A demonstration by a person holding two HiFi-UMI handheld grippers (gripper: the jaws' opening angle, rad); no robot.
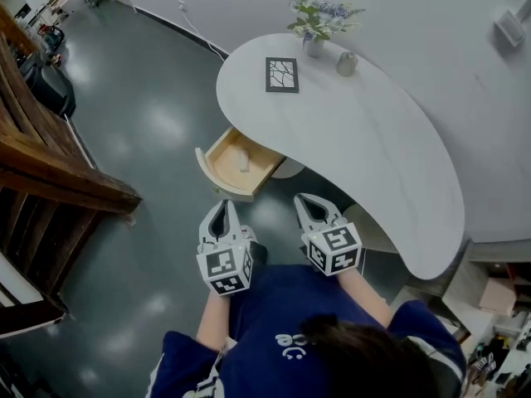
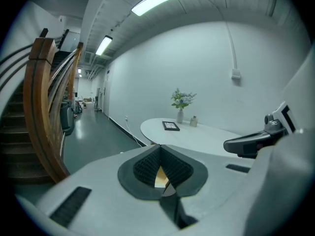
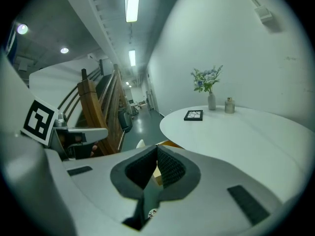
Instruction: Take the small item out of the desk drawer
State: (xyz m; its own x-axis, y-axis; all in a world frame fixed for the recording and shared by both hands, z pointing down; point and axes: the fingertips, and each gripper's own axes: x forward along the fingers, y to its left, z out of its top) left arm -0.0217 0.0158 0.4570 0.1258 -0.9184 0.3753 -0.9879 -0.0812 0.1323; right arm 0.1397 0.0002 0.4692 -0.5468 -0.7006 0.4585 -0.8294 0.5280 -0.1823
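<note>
Left gripper (image 1: 222,207) and right gripper (image 1: 304,199) fingers are shut, empty. Open one; gently pinch the small white item (image 1: 243,161) in the open wooden drawer (image 1: 224,167) at twelve o'clock.

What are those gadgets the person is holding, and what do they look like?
They are two matching pale grey tools, the left tongs and the right tongs. Each tapers to a narrow tip and has black ribbed pads inside. Each carries a cube with black-and-white square markers. The person wears a dark blue top with white print.
</note>
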